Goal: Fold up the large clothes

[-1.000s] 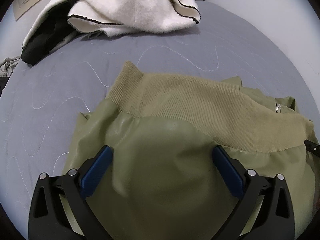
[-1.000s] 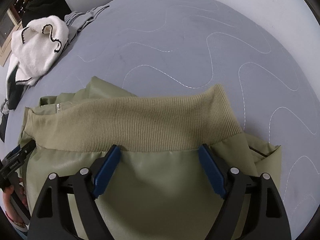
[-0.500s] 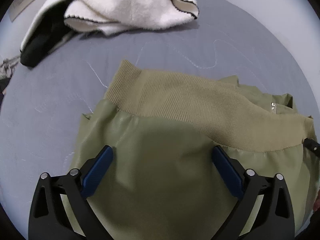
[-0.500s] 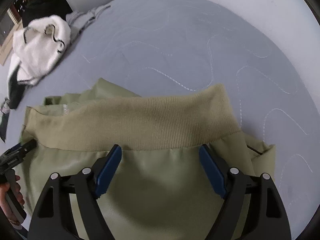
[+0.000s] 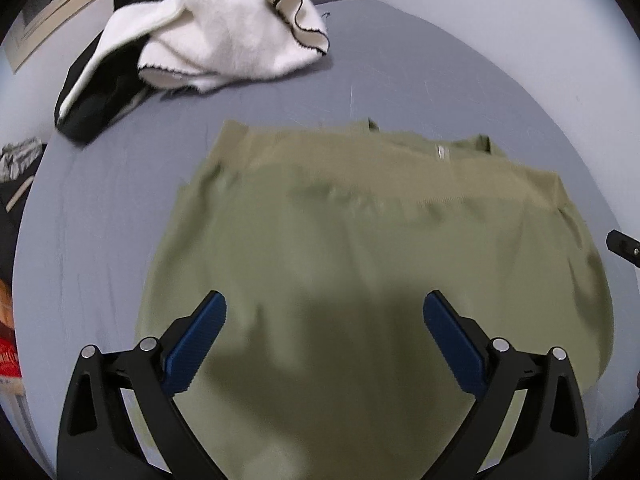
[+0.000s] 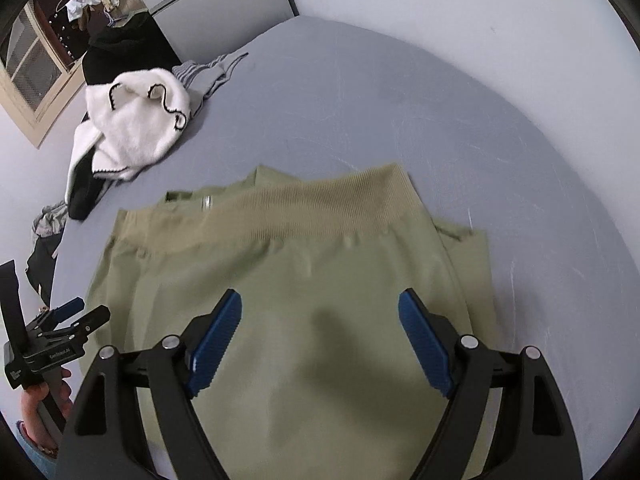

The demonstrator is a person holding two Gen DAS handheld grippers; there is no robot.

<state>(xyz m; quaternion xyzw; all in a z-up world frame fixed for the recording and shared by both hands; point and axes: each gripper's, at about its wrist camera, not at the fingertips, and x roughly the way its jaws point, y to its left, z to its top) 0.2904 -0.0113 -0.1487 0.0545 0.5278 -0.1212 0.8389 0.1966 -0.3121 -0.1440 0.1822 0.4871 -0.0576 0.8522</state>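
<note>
Both grippers have been lifted back from the olive jacket (image 5: 360, 260) (apparently folded, though blurred), jaws open and empty. Another garment is probably to be fetched next.

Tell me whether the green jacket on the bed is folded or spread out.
Folded. The jacket lies as a compact block on the bed, its ribbed hem doubled over the top edge, layers showing beneath it at the right.

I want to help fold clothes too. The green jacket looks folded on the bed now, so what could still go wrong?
1. The olive jacket has a layer poking out past its right edge, so the fold may turn out lopsided if nobody tucks it in.
2. Both the left gripper and the right gripper are open above it; a finger dipping down could snag the slippery cloth and undo the fold.
3. The white fluffy garment lies heaped nearby and might get tangled in.
</note>
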